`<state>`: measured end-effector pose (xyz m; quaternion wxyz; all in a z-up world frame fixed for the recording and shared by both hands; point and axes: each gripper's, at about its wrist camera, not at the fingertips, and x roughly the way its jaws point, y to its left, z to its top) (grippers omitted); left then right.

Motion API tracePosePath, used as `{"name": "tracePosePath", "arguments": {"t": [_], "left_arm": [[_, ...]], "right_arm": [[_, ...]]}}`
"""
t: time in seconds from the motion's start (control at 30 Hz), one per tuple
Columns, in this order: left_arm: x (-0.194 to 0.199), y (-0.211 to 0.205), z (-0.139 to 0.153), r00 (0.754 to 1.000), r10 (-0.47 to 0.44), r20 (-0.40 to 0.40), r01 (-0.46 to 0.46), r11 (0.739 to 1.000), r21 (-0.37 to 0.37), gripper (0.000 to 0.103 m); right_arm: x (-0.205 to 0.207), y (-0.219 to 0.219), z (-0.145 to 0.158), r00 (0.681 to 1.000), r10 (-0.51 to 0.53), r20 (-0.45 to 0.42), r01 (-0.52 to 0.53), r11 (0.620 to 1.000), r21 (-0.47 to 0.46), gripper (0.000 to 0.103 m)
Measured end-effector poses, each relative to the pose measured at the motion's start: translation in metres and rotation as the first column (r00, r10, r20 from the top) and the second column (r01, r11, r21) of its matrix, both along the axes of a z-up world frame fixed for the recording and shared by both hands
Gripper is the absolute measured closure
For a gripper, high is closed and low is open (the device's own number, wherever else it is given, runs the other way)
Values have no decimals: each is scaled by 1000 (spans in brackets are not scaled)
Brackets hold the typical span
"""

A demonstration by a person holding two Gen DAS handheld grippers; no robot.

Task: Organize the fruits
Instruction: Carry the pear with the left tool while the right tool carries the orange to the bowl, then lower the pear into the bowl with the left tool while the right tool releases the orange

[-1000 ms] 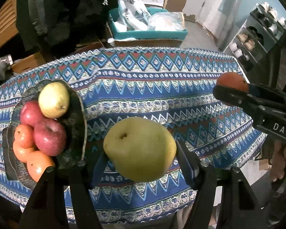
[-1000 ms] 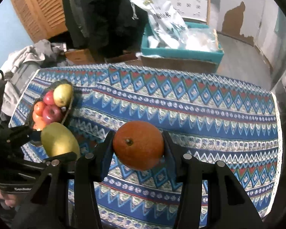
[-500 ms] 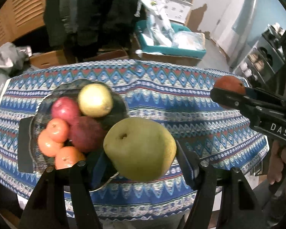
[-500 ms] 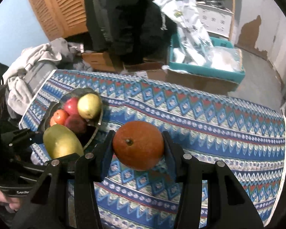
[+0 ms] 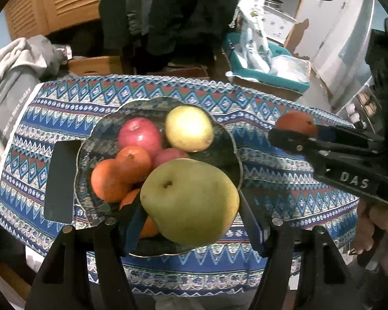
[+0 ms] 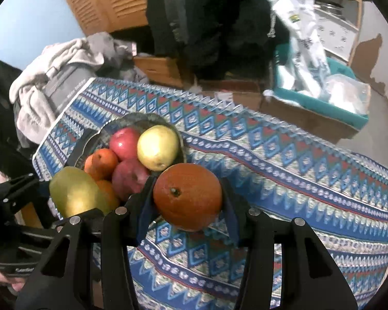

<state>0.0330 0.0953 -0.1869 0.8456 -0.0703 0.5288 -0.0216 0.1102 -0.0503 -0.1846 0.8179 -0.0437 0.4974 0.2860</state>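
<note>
The patterned bench carried a crowded fruit bowl. Left gripper gripped a pear above it; right gripper clasped an orange beside. Risk: a dropped pear could dislodge the piled fruit.

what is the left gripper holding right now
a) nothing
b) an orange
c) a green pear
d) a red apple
c: the green pear sits clamped in the jaws of the left gripper, above the fruit bowl; the orange is in the right gripper.

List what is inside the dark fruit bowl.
In the bowl: two red apples, a yellow pear and oranges. The held green pear covers part of the contents.
</note>
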Motion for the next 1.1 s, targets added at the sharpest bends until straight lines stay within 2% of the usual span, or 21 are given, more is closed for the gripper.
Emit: {"name": "tracePosePath", "arguments": {"t": [0.57, 1.0, 1.1], "left_arm": [[6, 36, -38, 995, 69, -71, -71, 997, -15, 34], [11, 35, -40, 996, 56, -68, -57, 998, -9, 33], [11, 34, -40, 996, 55, -73, -56, 998, -4, 29]], "right_arm": [[10, 51, -40, 993, 57, -103, -58, 998, -9, 55], [14, 63, -52, 989, 58, -134, -60, 998, -12, 53], [15, 61, -49, 990, 48, -132, -49, 999, -5, 50]]}}
